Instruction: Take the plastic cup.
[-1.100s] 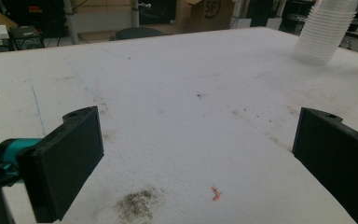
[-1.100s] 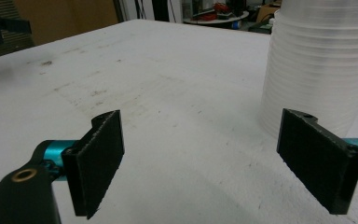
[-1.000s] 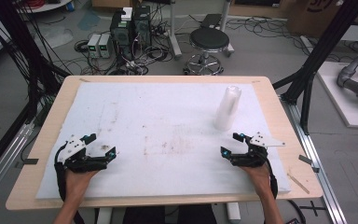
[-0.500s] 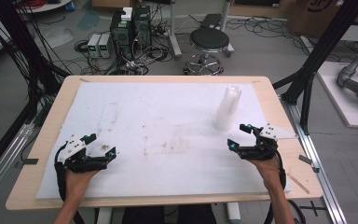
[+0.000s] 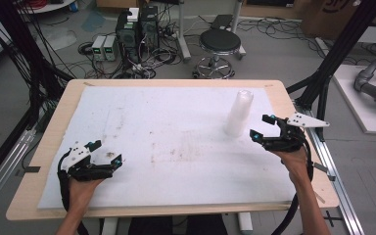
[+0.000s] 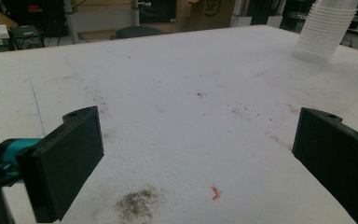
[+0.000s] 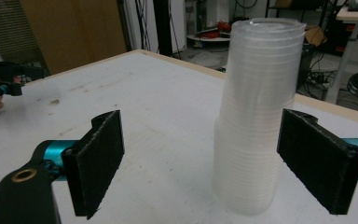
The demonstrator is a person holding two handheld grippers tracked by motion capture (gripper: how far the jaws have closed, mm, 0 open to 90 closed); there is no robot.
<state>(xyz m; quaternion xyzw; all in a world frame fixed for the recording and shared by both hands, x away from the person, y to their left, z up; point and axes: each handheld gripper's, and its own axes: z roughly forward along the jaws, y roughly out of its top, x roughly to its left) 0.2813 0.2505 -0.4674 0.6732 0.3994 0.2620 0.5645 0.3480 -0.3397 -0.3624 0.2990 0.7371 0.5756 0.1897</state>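
The right gripper (image 5: 263, 128) has moved right, released jaws now flanking the cup stack (image 5: 238, 113); a grasp looks imminent; the left gripper (image 5: 106, 152) rests released.

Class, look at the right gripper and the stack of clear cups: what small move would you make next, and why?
Probably ease the right gripper a little further forward and then close it on the stack of clear cups. Its jaws are open and apart from the stack, which stands upright between them but nearer the right-hand jaw. The left gripper rests open far off on the white mat.
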